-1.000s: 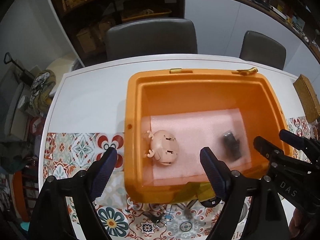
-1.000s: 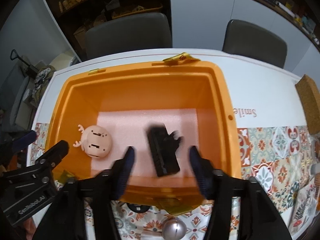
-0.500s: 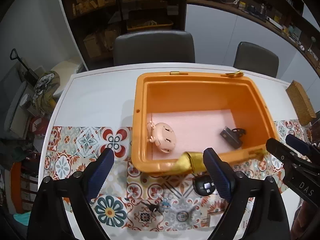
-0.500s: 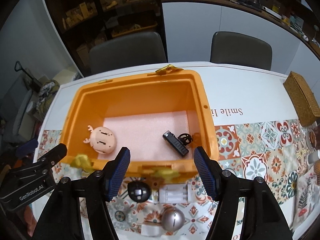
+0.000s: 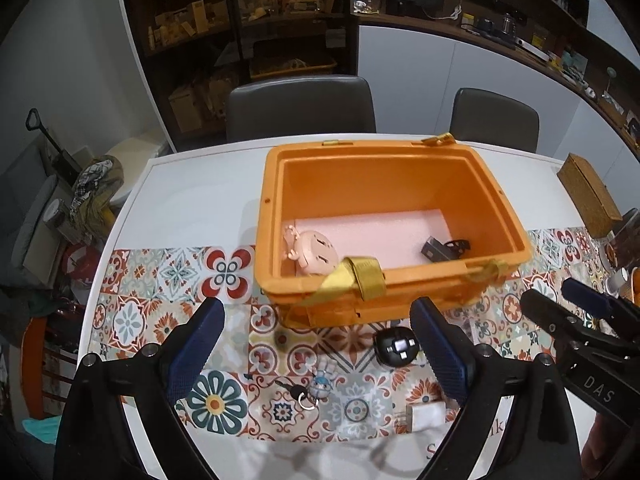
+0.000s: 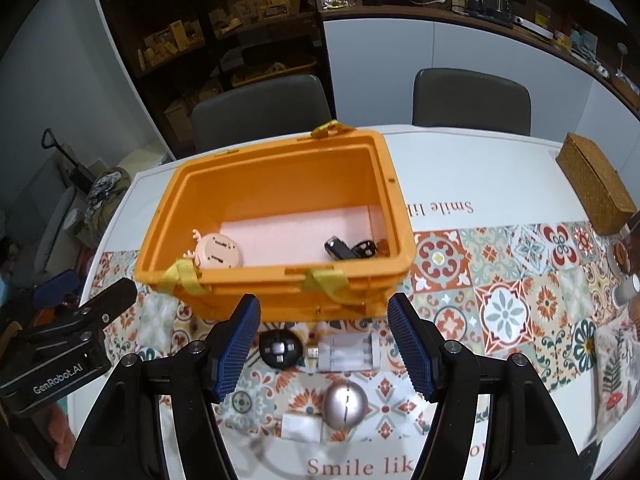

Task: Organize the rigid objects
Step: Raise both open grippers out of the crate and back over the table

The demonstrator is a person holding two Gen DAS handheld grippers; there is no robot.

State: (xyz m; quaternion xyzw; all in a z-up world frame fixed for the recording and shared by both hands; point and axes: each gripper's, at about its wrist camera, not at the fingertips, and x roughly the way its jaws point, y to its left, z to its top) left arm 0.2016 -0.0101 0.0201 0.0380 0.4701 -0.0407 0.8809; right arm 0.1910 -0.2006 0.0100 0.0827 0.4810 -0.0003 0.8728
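An orange bin [image 5: 276, 184] [image 6: 280, 300] stands on the table. A pink round toy [image 5: 314, 254] [image 6: 219, 252] and a black device [image 5: 442, 248] [image 6: 344, 249] lie on its pink foam floor. In front of the bin lie a black round gadget [image 5: 396, 347] [image 6: 279, 349], a clear battery case [image 6: 350, 352], a silver ball [image 6: 345, 403], keys [image 5: 310, 390] and a white block [image 5: 424, 416]. My left gripper [image 5: 316, 344] is open and empty above the keys. My right gripper [image 6: 324, 346] is open and empty above the gadget and case.
A woven box [image 5: 590, 194] [image 6: 596, 184] sits at the table's right side. Two grey chairs [image 5: 300, 106] [image 6: 470, 98] stand behind the table. Cups and dishes [image 6: 626, 276] sit at the right edge. A patterned runner [image 5: 160, 276] covers the near half.
Both grippers have pulled back and up from over the bin, so the bin looks smaller and the items on the table in front of it have come into view. The black device now lies still.
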